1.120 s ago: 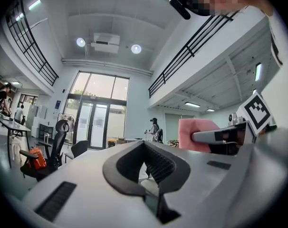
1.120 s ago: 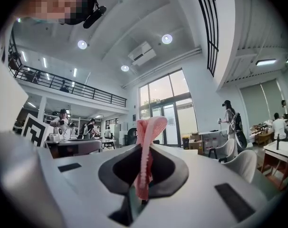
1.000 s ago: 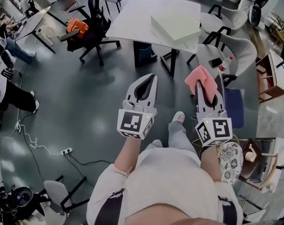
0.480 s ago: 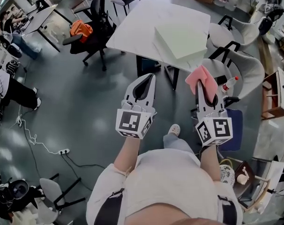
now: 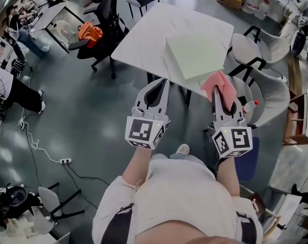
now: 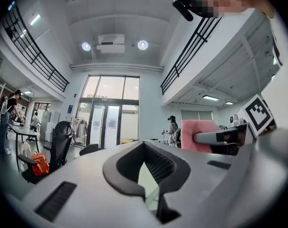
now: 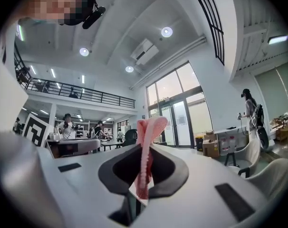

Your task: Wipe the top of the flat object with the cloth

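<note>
Your right gripper (image 5: 221, 96) pinches the cloth (image 5: 217, 83). The slab (image 5: 194, 52) lies on the table (image 5: 144, 34), just ahead and slightly left of that gripper, the nearer one. Your left gripper (image 5: 159, 83) is closed and empty.

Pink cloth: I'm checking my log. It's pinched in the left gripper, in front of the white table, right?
No. The right gripper view shows the pink cloth pinched in the right gripper; the left gripper holds nothing. The white table is indeed in front.
</note>
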The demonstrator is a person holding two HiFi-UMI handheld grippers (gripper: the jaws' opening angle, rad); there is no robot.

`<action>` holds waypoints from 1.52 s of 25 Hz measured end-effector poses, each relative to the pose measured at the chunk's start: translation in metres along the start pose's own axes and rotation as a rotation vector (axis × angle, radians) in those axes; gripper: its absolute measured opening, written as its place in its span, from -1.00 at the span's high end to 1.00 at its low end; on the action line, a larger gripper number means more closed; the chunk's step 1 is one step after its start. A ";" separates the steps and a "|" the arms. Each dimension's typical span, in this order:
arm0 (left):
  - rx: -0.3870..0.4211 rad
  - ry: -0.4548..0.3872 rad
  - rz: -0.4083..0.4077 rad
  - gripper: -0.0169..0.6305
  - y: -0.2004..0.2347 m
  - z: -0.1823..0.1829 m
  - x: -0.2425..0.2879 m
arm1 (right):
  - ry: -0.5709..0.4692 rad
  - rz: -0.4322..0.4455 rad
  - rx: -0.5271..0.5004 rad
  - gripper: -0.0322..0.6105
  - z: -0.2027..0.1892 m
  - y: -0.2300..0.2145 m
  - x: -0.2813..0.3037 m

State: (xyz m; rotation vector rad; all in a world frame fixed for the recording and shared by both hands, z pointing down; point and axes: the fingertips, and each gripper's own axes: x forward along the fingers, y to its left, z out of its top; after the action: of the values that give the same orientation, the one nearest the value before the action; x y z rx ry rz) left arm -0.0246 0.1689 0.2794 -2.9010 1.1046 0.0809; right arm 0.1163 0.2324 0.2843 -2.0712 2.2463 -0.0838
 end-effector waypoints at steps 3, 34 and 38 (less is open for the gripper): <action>0.017 0.007 0.006 0.91 -0.004 -0.003 0.015 | 0.007 0.001 0.007 0.81 -0.004 -0.016 0.008; -0.044 0.047 0.034 0.91 0.152 -0.035 0.194 | 0.083 -0.009 0.015 0.81 -0.022 -0.073 0.240; -0.050 0.046 0.018 0.91 0.178 -0.037 0.215 | 0.102 -0.018 0.016 0.81 -0.026 -0.073 0.274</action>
State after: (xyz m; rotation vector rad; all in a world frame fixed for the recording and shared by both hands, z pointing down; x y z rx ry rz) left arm 0.0190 -0.1085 0.3007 -2.9519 1.1525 0.0428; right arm 0.1647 -0.0467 0.3100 -2.1251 2.2764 -0.2122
